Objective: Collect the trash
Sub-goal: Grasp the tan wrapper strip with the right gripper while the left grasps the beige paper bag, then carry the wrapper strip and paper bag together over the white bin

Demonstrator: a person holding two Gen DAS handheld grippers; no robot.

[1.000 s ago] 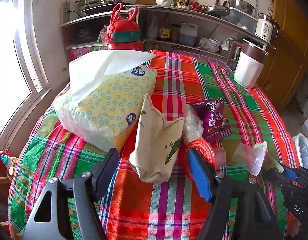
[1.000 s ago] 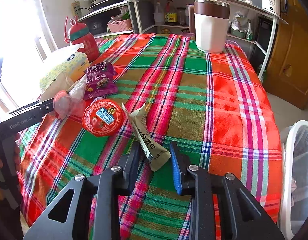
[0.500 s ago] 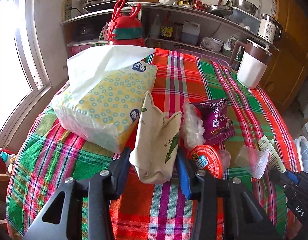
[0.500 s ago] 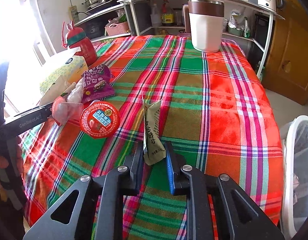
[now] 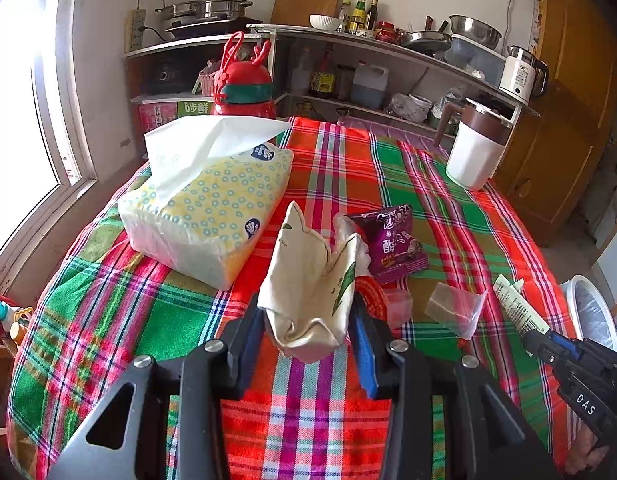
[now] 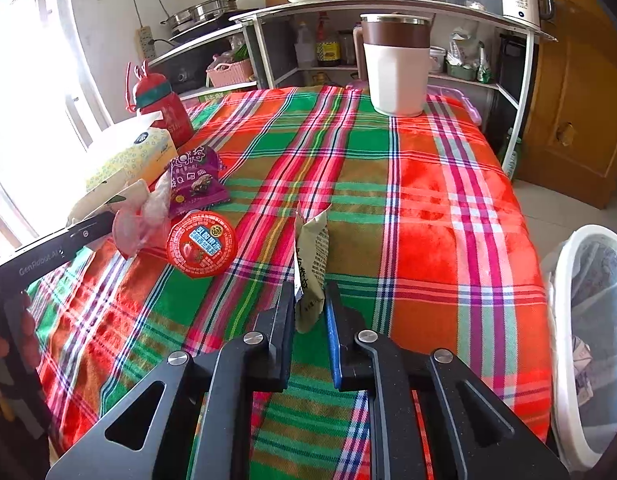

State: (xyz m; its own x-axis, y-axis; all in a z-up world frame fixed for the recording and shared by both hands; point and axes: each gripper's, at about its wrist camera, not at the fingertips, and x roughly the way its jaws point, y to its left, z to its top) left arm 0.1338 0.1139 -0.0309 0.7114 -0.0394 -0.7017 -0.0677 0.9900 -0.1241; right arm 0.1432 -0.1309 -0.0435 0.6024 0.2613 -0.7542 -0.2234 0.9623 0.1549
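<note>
My left gripper (image 5: 308, 332) is shut on a crumpled cream paper carton (image 5: 308, 280) and holds it just above the plaid tablecloth (image 5: 108, 320). My right gripper (image 6: 308, 312) is shut on a narrow greenish wrapper (image 6: 312, 248) that stands upright between its fingers. A purple snack packet (image 5: 392, 240), a red-lidded jelly cup (image 6: 202, 244) and a clear plastic cup (image 5: 456, 308) lie on the cloth between the two grippers. A white trash bin (image 6: 580, 320) stands on the floor at the table's right edge.
A yellow tissue pack (image 5: 212, 208) and a red bottle (image 5: 244, 84) sit at the left. A white and brown jug (image 6: 396, 68) stands at the far edge. Kitchen shelves (image 5: 388, 80) run behind the table. A wooden cabinet (image 6: 580, 80) is on the right.
My left gripper closed on the cream carton and lifted it slightly. My right gripper closed on the greenish wrapper and raised it upright off the cloth.
</note>
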